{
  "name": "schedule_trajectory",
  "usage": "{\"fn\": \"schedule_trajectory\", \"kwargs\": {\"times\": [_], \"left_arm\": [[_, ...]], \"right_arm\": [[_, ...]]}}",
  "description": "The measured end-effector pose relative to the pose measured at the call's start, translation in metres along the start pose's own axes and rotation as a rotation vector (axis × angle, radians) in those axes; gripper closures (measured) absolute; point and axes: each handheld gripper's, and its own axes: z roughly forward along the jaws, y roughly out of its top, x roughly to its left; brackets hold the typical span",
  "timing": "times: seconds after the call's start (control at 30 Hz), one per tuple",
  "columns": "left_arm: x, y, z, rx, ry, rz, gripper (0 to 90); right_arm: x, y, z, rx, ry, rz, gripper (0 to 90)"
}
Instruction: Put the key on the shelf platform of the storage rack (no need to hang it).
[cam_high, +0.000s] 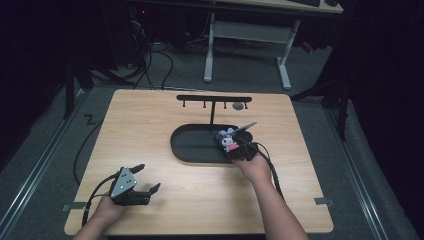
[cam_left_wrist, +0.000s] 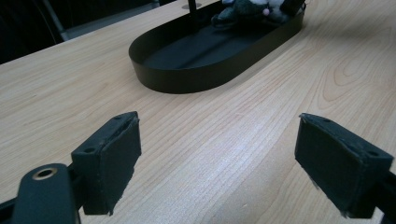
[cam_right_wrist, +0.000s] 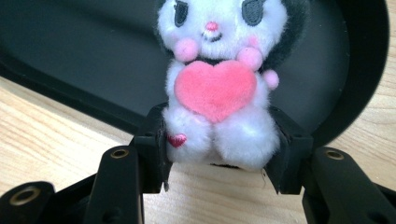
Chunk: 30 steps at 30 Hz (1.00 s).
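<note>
Right gripper view puts the plush toy (cam_right_wrist: 215, 88) front and centre: a small white figure with dark ears, pink cheeks and a pink heart on its chest. The right gripper (cam_right_wrist: 219, 158) pinches it low on the body, 1 black pad pressed into each side, so the fingers (cam_right_wrist: 154, 144) are only as far apart as the soft body lets them be. The toy's lower half sits over the near rim of the black oval tray (cam_right_wrist: 70, 51), with bare wood showing under the jaws.

From the high view, that gripper (cam_high: 231, 145) is at the right end of the tray (cam_high: 195, 145), and a black T-shaped hook stand (cam_high: 213, 100) rises from the tray's far side.

The left gripper (cam_high: 148, 179) rests on the wooden table (cam_high: 150, 120) near the front left corner, well apart from the tray. Its 2 fingers (cam_left_wrist: 109, 158) are spread wide, holding nothing, with plain tabletop between them.
</note>
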Motion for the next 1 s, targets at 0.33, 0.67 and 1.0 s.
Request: {"fn": "schedule_trajectory", "kwargs": {"times": [0.33, 0.67, 1.0], "left_arm": [[0.0, 0.0, 0.0, 0.0, 0.0, 0.001, 15.4], [0.0, 0.0, 0.0, -0.001, -0.001, 0.002, 15.4], [0.0, 0.0, 0.001, 0.002, 0.0, 0.003, 15.4]], "right_arm": [[0.01, 0.01, 0.012, 0.01, -0.02, -0.007, 44.5], [0.014, 0.006, -0.004, -0.052, -0.032, -0.029, 27.7], [0.012, -0.014, -0.023, -0.144, -0.033, -0.071, 29.6]]}}
